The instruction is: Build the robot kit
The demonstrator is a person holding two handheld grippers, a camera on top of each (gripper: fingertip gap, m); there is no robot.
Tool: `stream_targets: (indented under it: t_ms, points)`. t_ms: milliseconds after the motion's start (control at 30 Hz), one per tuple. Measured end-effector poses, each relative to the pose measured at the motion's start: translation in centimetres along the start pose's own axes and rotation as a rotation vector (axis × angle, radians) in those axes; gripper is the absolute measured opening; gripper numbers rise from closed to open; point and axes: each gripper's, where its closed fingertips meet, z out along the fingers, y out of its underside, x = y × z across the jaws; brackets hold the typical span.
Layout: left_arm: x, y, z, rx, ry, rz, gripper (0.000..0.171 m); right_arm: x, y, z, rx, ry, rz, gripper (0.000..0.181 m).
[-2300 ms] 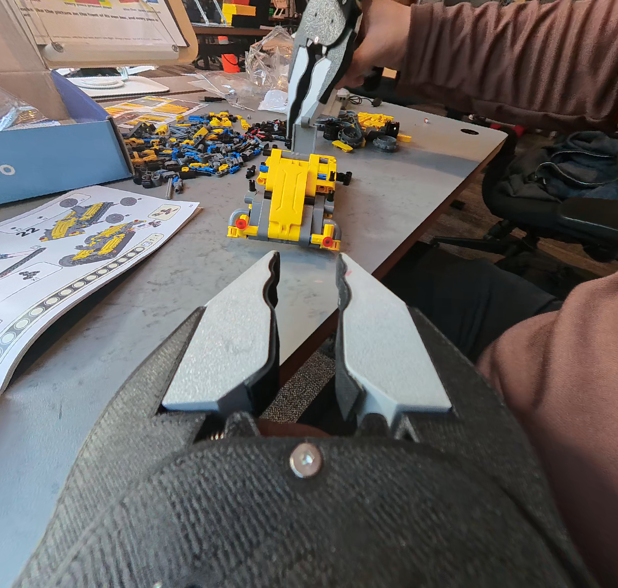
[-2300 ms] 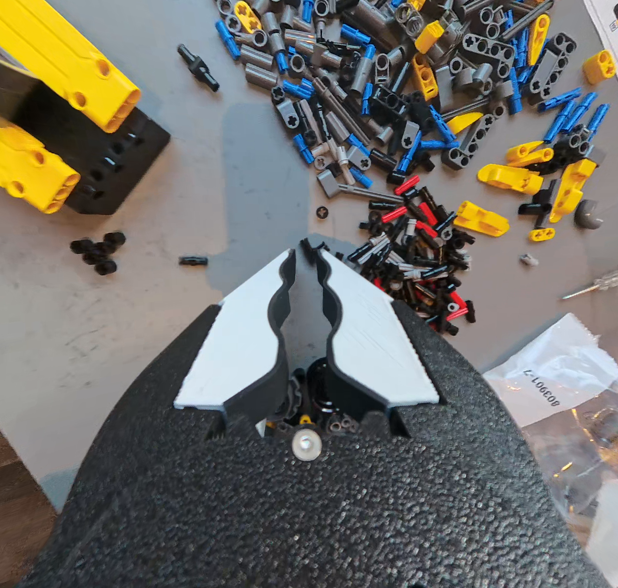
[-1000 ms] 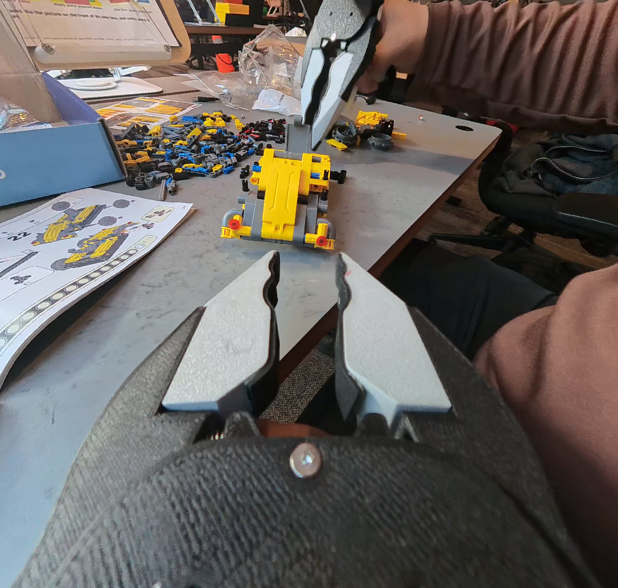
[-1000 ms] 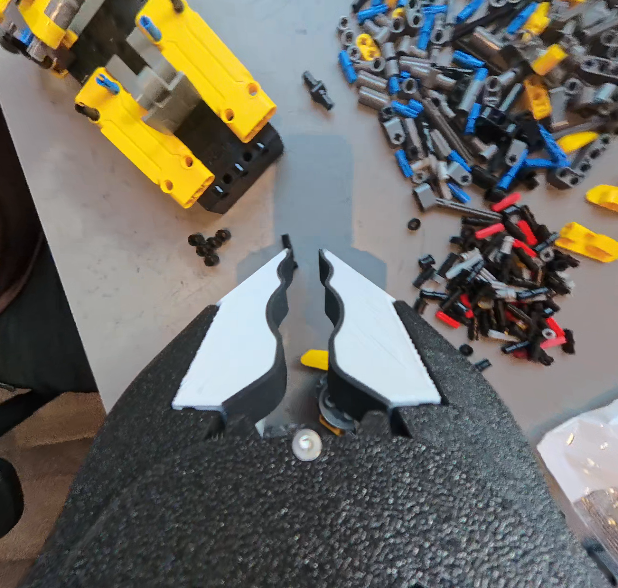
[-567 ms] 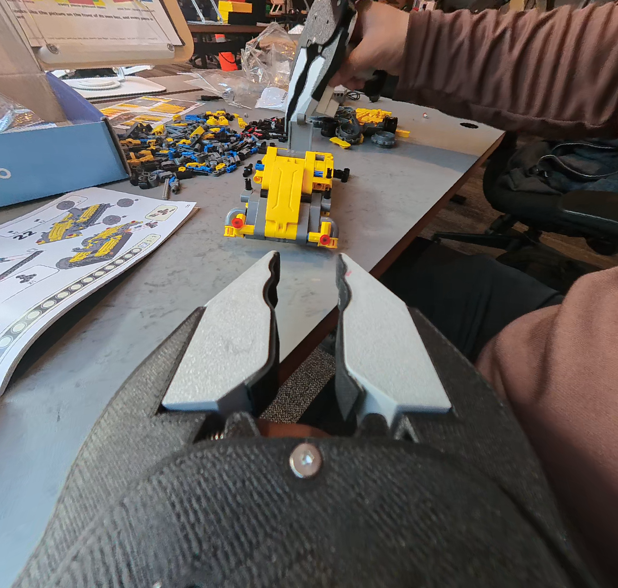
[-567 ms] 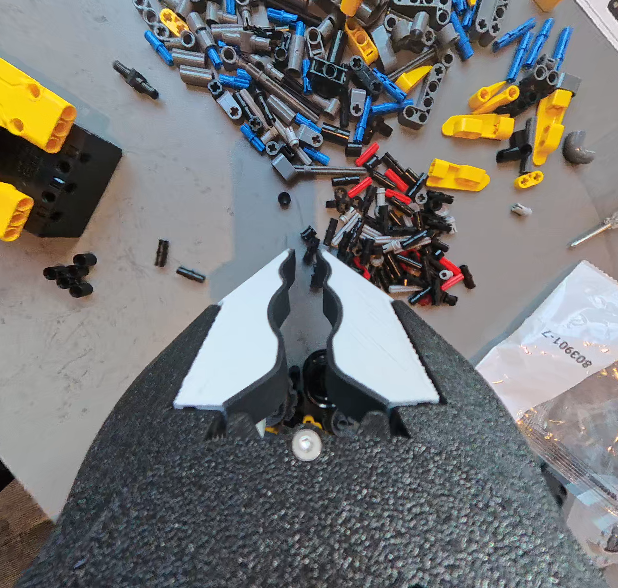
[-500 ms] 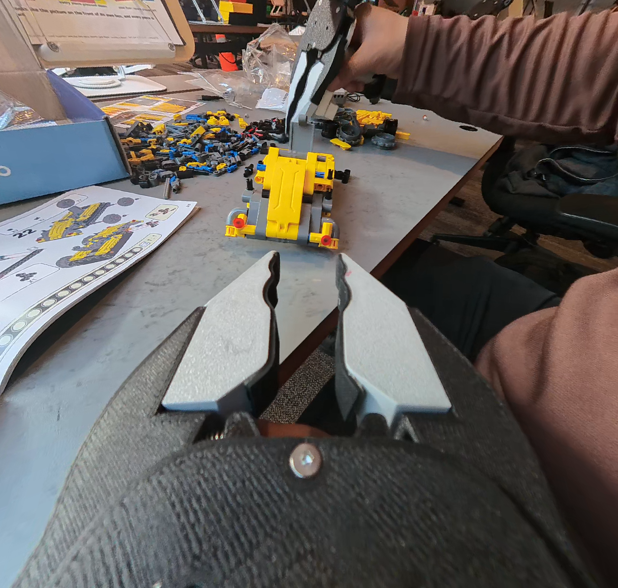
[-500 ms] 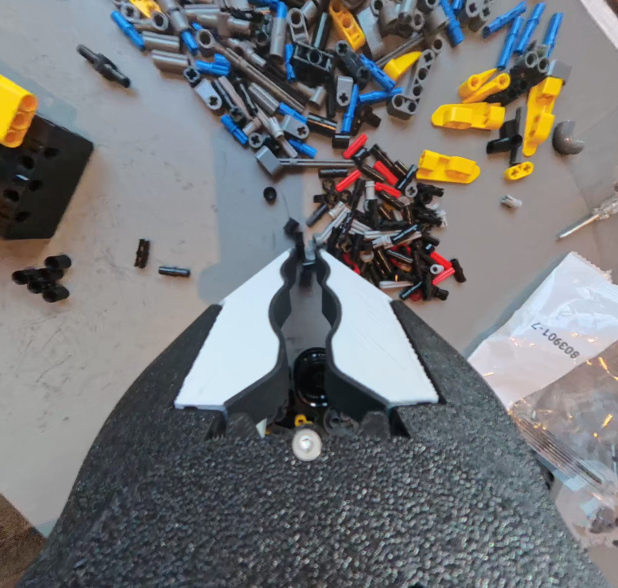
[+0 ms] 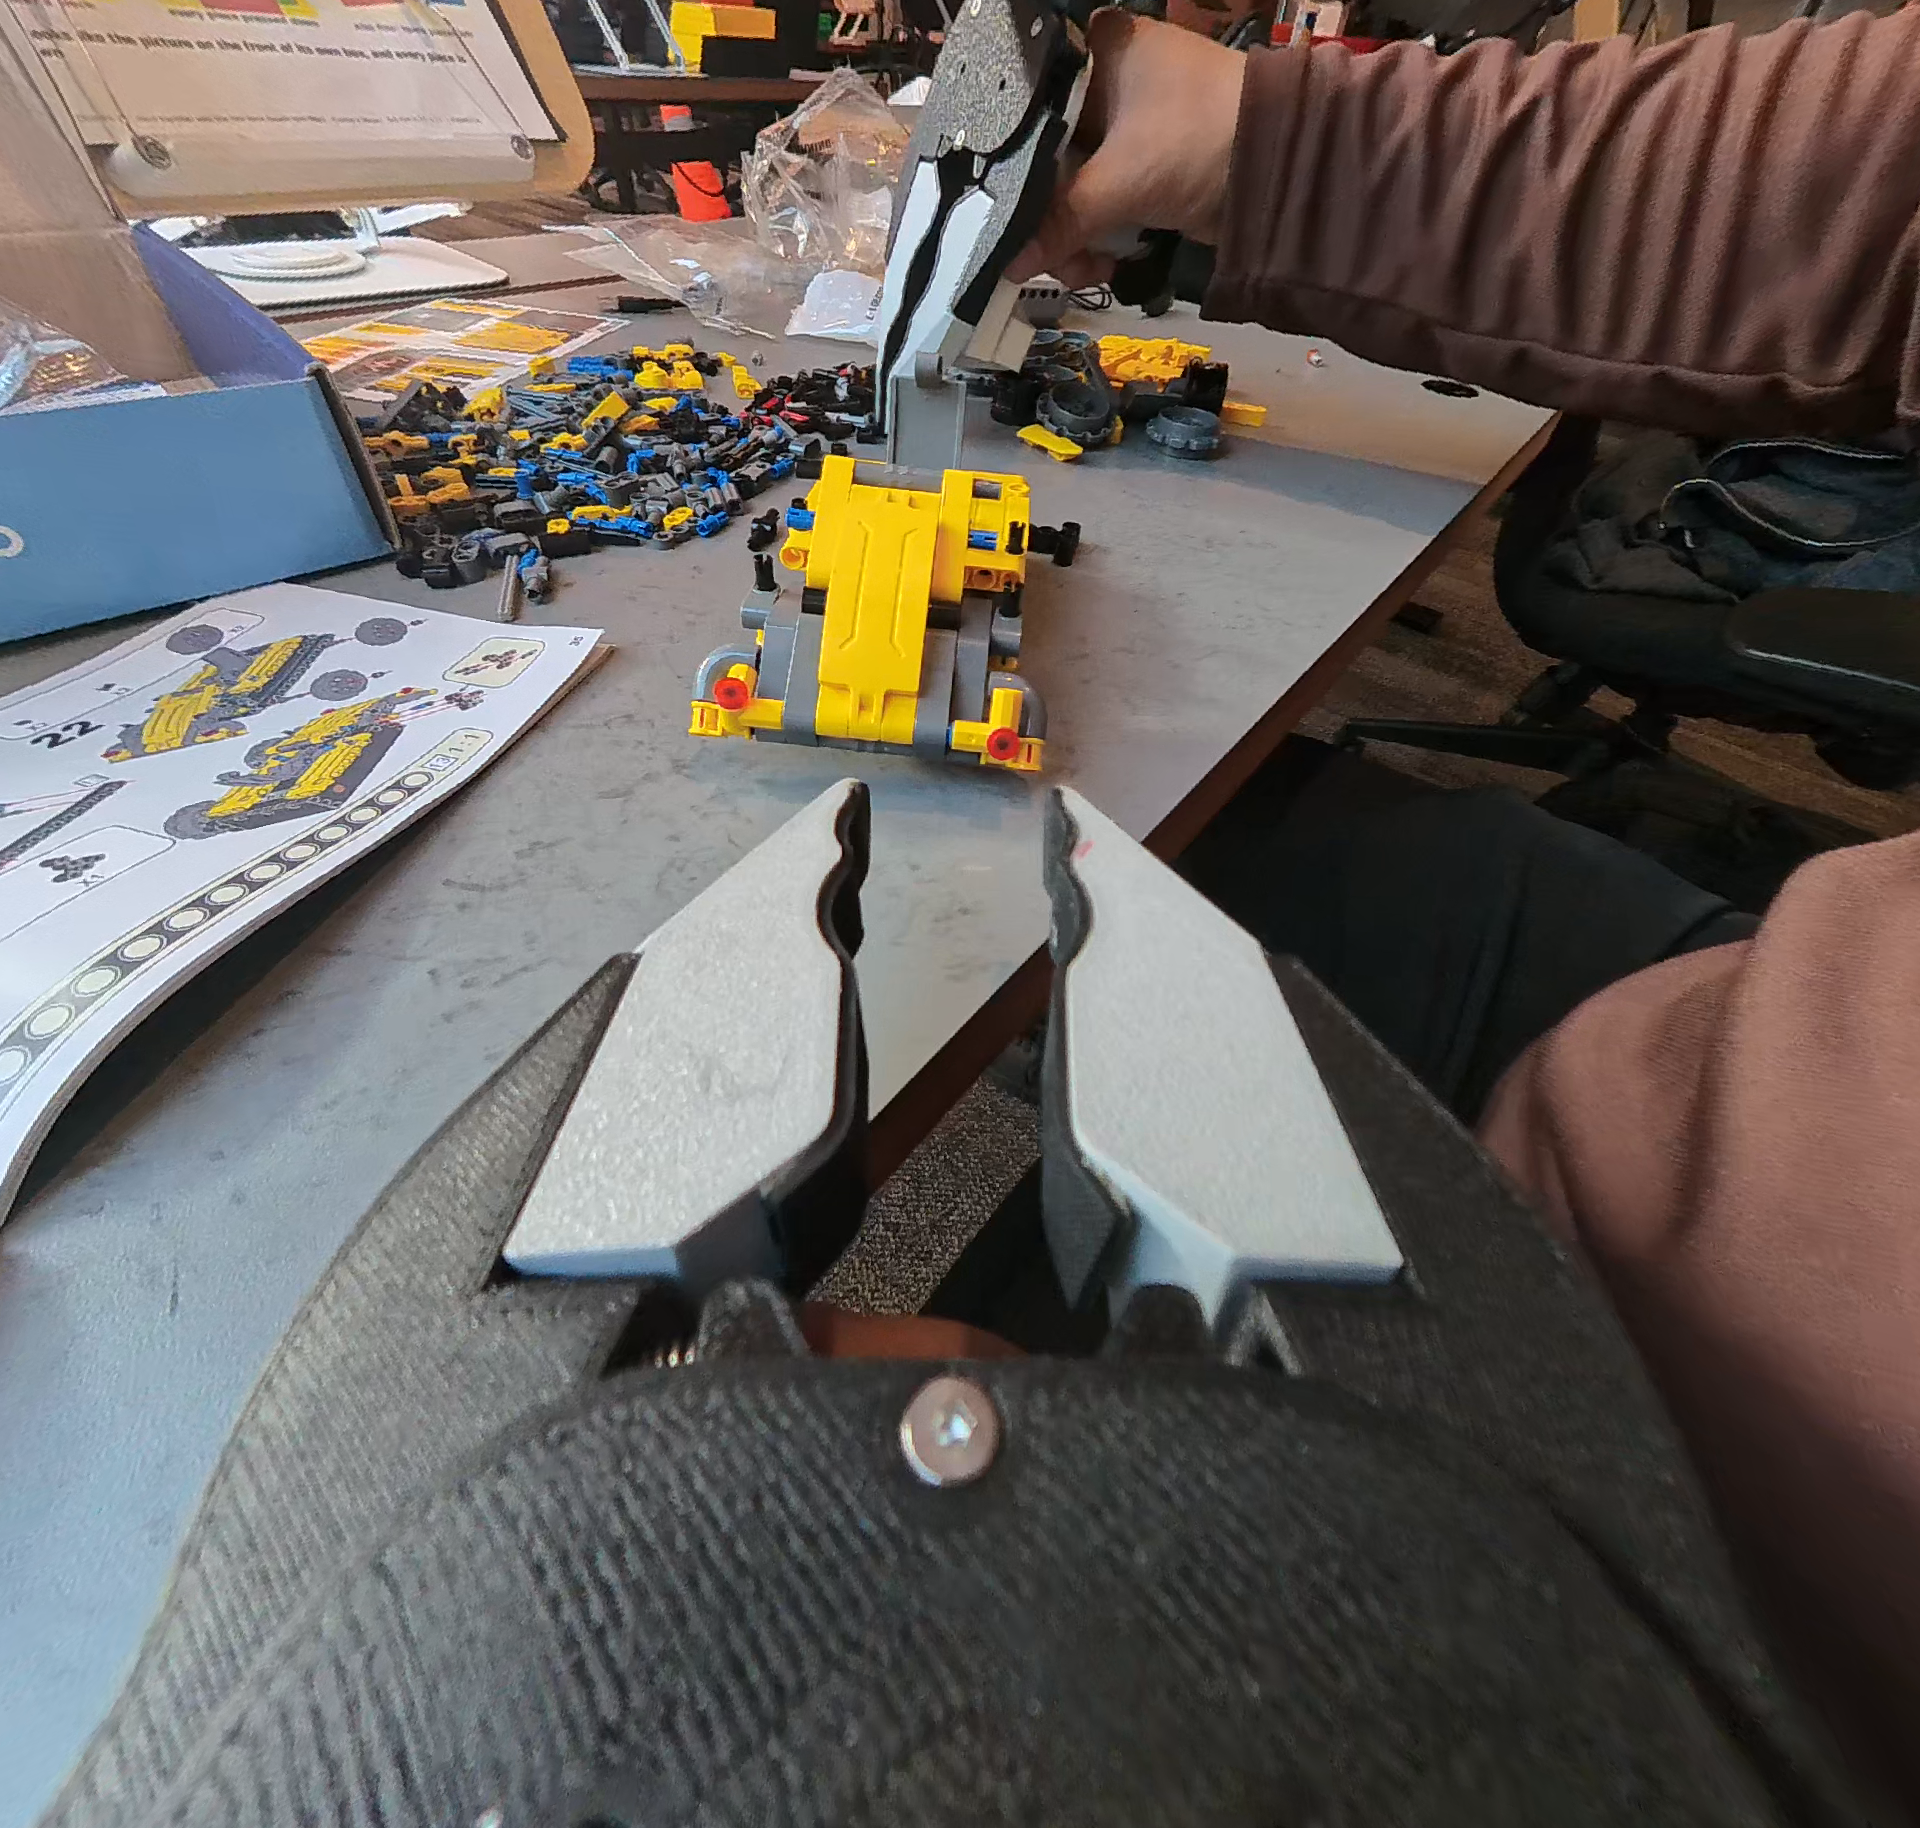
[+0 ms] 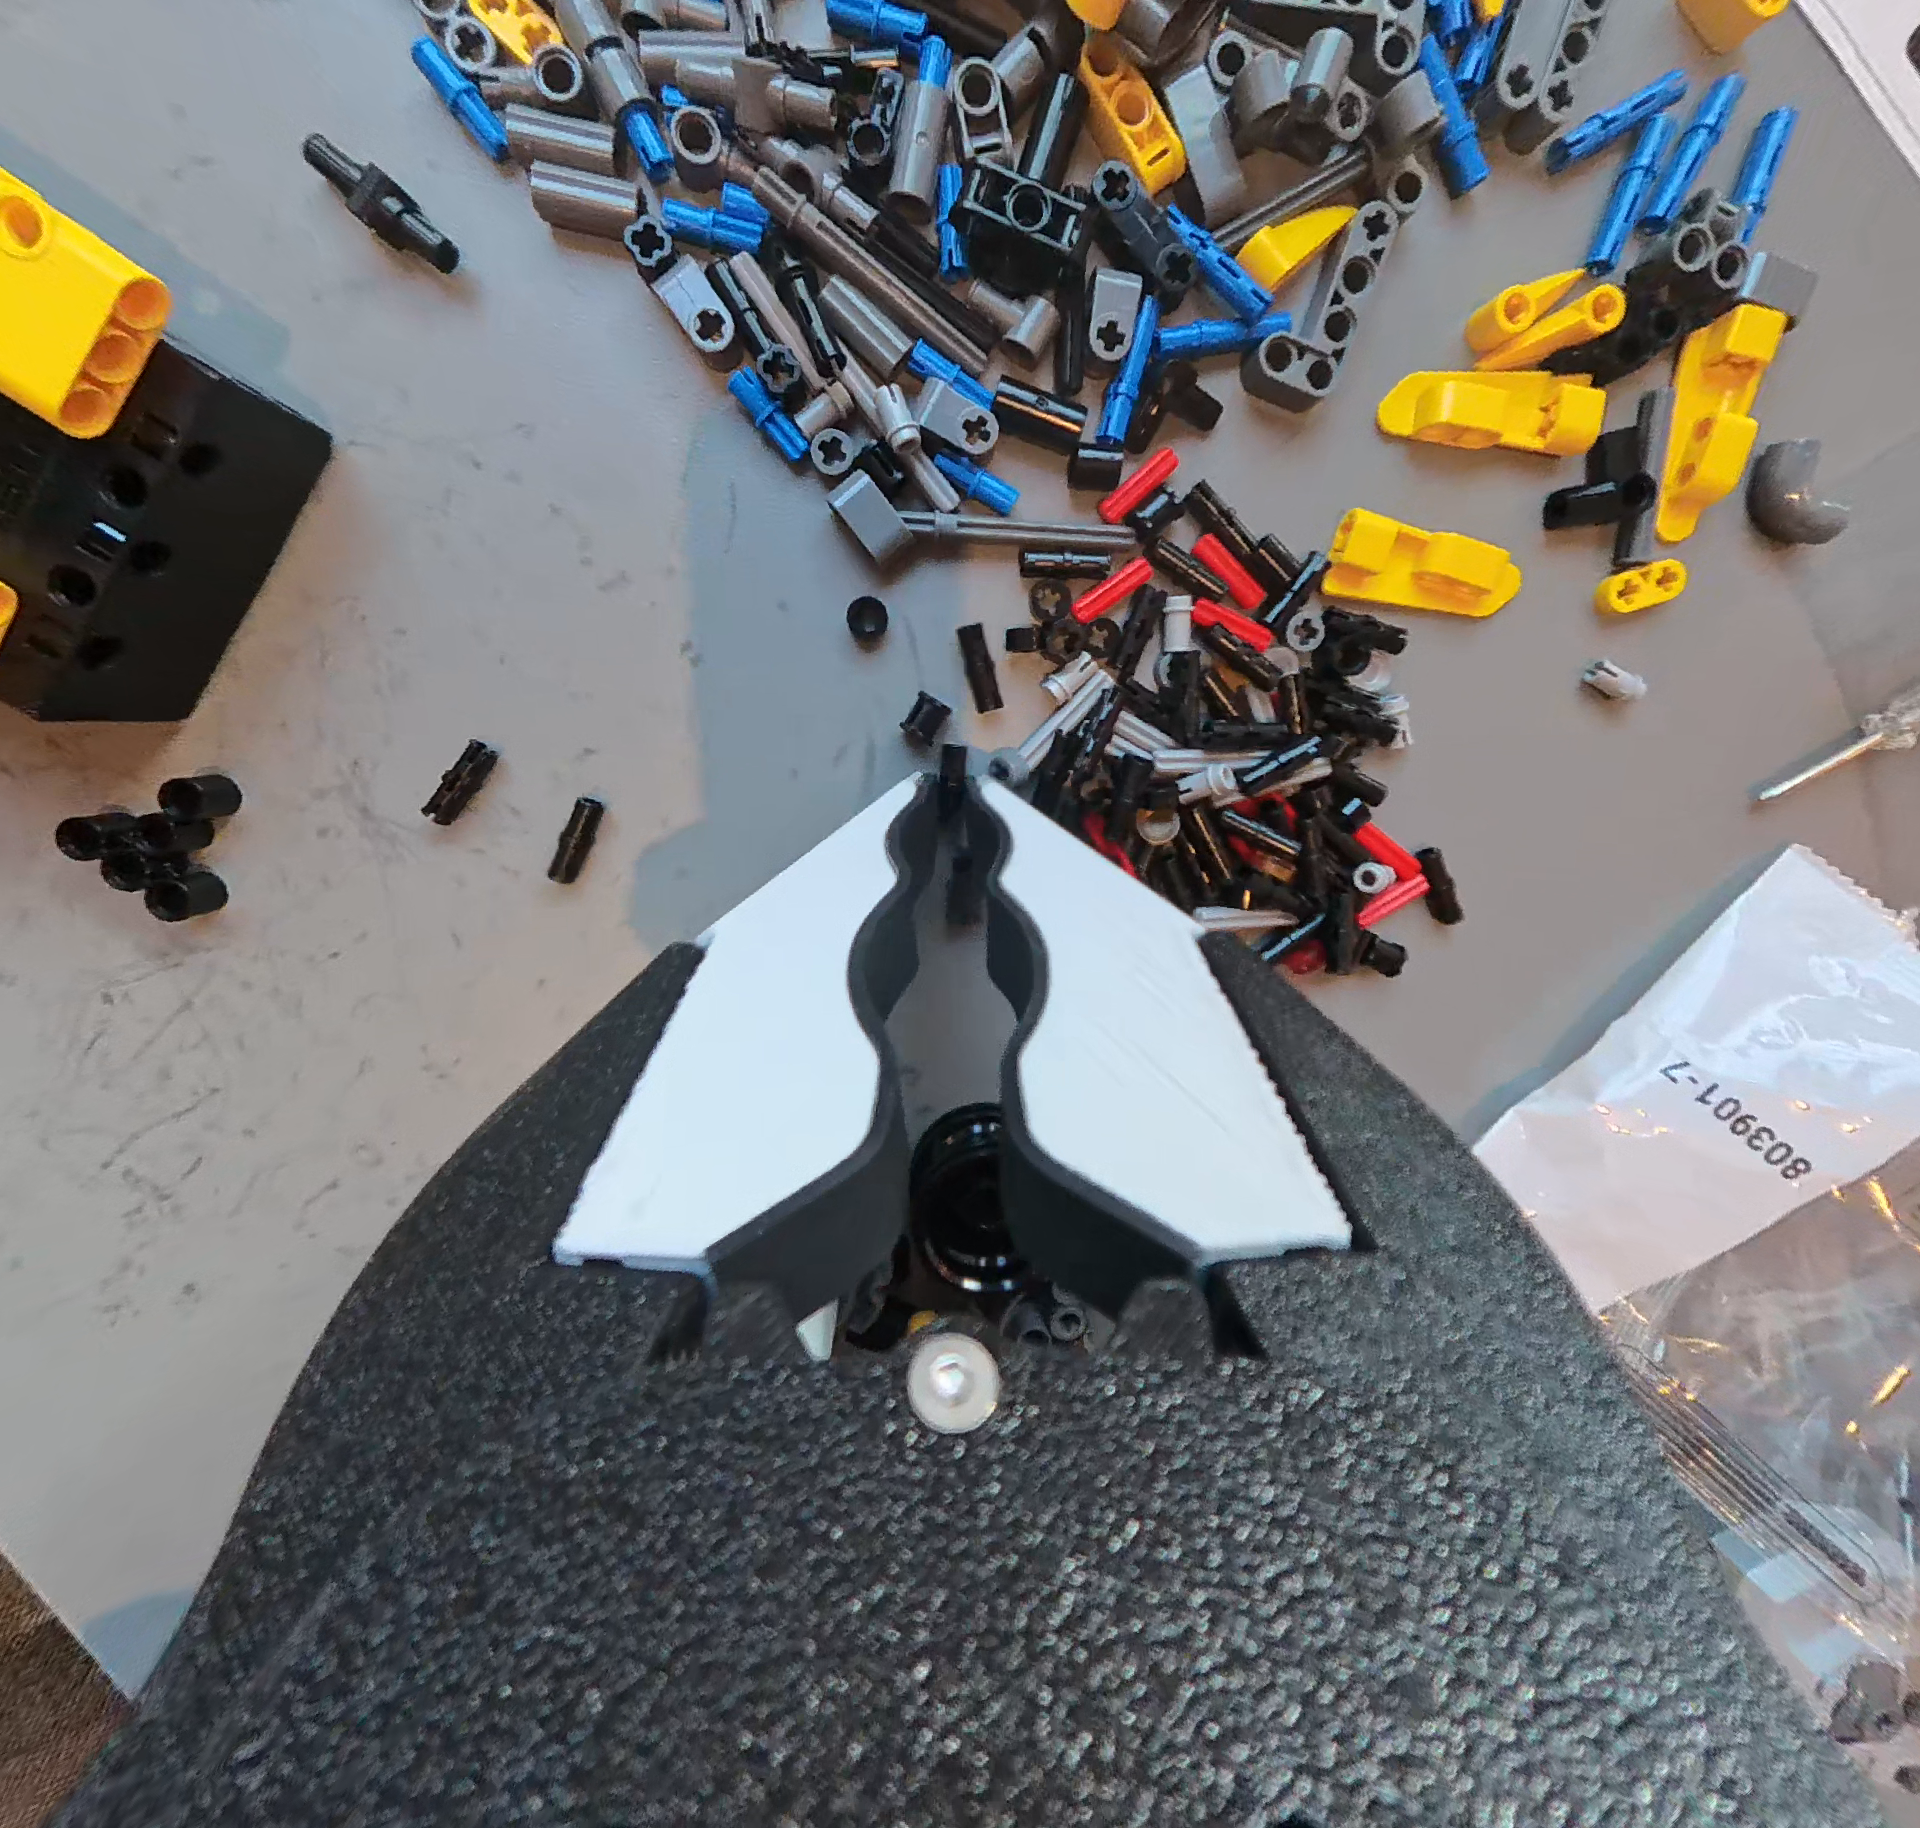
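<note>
Now black pin between right claw tips.

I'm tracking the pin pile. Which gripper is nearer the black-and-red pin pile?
Right. The right gripper is at the black-and-red pin pile's edge; the left gripper is far off, beyond the yellow model.

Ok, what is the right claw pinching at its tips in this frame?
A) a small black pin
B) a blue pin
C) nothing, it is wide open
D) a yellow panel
A: the right claw is closed at its tips on a small black pin, at the near edge of the pile of black and red pins.
</note>
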Motion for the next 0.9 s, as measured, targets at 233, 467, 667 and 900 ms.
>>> stream_targets:
  t_ms: [233,467,667,900]
  points:
    - [0.1,0.1,0.1,-0.004,-0.004,0.011,0.031,-1.5,0.2,-1.1,0.020,0.003,-0.016,0.002]
    - [0.7,0.1,0.1,-0.008,-0.002,0.045,0.030,-5.9,0.0,-2.3,0.103,-0.056,-0.002,0.002]
    - [1.0,0.2,0.3,-0.017,-0.007,0.081,0.031,-7.1,0.5,-1.3,0.064,-0.039,-0.008,0.002]
    - [0.7,0.2,0.1,-0.018,-0.023,0.095,0.031,-6.6,-1.0,-4.0,0.157,-0.003,0.012,0.004]
